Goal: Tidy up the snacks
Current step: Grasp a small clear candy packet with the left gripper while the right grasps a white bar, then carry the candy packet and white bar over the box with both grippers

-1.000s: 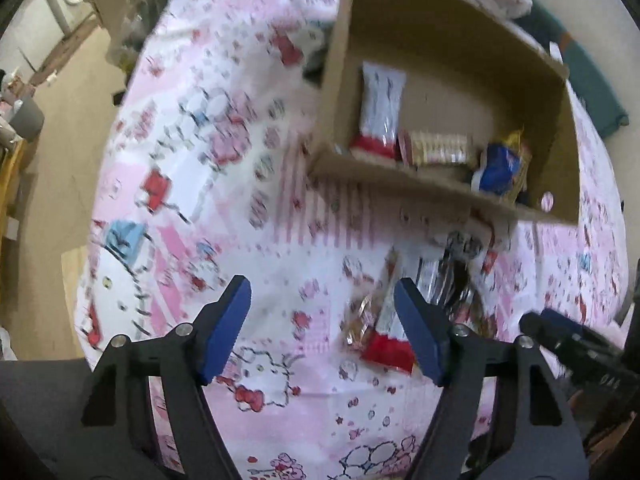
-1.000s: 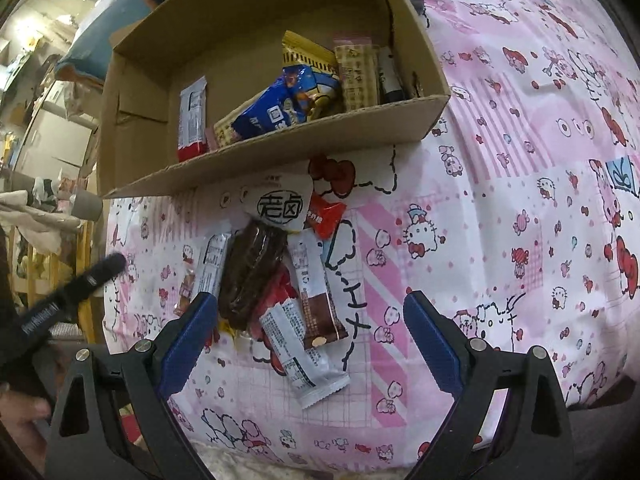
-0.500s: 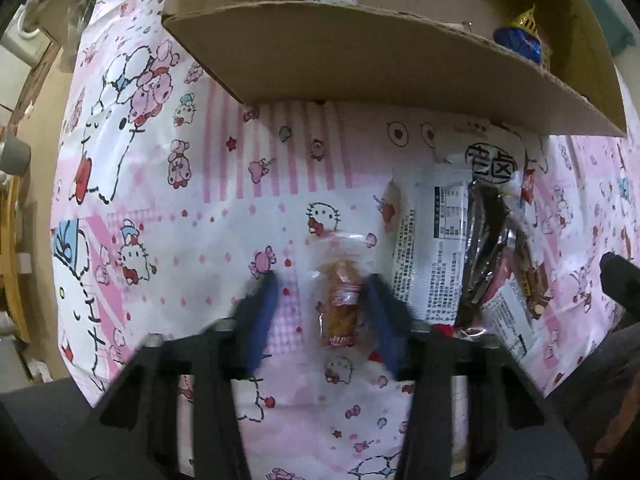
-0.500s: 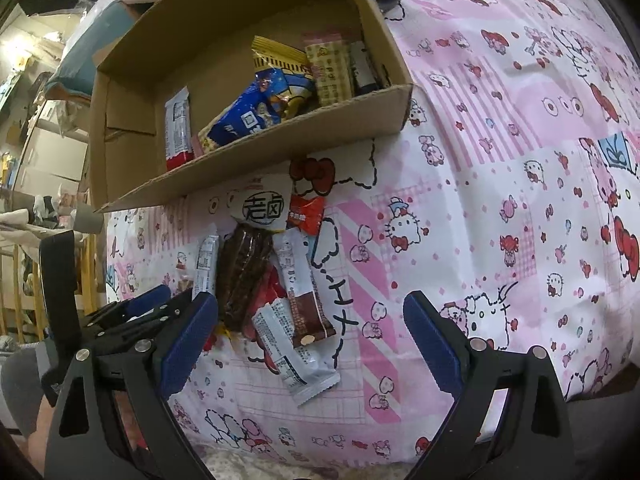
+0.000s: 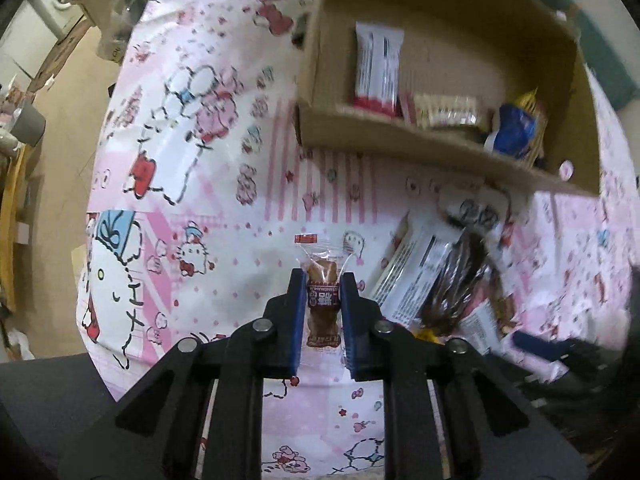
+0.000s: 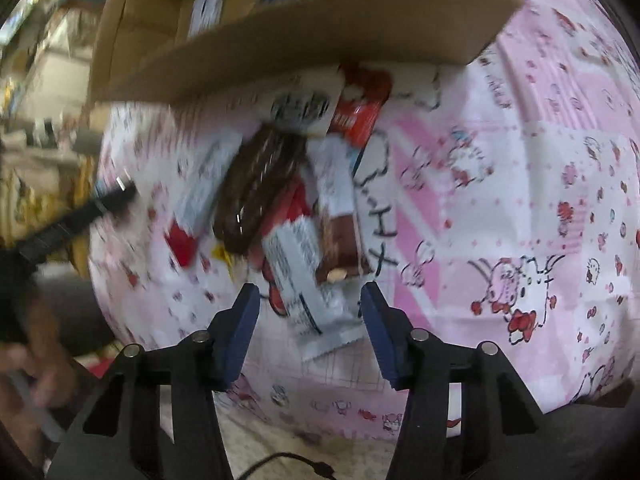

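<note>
Left gripper has its blue jaws clamped tight on a small clear snack packet with a brown treat inside, red label strip at the far end, and the packet sits pinched upright between the pads above the pink cartoon bedsheet. Over on the other side, the right gripper has its jaws spread wide, holding nothing, straddling the near end of a white wrapper with printed text without touching it as far as the blurred view shows. That wrapper belongs to the loose pile on the sheet: a dark brown ribbed bar runs through the middle, a brown-and-white packet lies just beside it, a red packet pokes out at the far end, and a white pouch with black characters rests against the box wall. Beyond the pile stands the cardboard box, open-topped, pile right at its near wall. Inside it, from the left view: a white and red wrapper lying flat toward the left, a clear pack of pale biscuits beside it in the middle, and a blue bag with a yellow packet tucked behind it in the right corner.
</note>
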The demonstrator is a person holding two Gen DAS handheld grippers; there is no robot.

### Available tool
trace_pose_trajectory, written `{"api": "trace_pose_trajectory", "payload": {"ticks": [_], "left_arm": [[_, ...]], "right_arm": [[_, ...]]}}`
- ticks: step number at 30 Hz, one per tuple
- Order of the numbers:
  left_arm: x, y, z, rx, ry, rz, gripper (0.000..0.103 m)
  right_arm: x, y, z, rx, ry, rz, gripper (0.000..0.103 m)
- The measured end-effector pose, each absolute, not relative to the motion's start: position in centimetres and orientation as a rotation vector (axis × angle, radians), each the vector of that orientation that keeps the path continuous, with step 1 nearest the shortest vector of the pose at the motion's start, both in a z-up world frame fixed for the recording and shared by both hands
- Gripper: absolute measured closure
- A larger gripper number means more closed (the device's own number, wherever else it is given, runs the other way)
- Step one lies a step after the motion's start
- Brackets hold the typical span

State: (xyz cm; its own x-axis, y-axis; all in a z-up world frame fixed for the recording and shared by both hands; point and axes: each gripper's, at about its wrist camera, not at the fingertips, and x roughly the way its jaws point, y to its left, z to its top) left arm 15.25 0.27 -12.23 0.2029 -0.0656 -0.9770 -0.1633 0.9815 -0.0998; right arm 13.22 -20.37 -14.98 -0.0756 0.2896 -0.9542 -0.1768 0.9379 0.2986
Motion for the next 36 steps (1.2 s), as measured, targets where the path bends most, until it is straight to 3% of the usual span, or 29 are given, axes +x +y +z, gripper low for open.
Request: {"api": "trace_pose_trajectory", "payload": {"ticks": [7,9,10,19,27,36], "left_arm": [[15.0,0.7,-11.0,-0.215,1.333,0.038,0.089],[15.0,0.5,-11.0,-0.210,1.331,0.029,0.089],[15.0,0.4,-11.0,-0.206,1.331,0.027,0.089],[14.6,1.2,-10.9,-0.204,1.326,0.040,0.089],[15.0,1.1,-9.9,-0.215,1.293,0.037,0.089],[14.3,1.6,-9.0,-0.189,1.239,0.056,0.089]], "right_arm": [[12.7,-16.9,-16.8,-0.137,1.590,0.382,0.048],[12.2,-16.0,-16.6,-0.208,1.562,0.394,0.059],[11.9,-15.8,-16.4,-0.221,1.558,0.408,0.070],[9.8,-18.4,-14.1,0.016,1.610,0.491,0.070],[8.7,-19.3,-10.4,0.014,1.573,0.509,0.070],[9.5,-23.0,-4.0,0.202,1.225,0.562,0.070]]}}
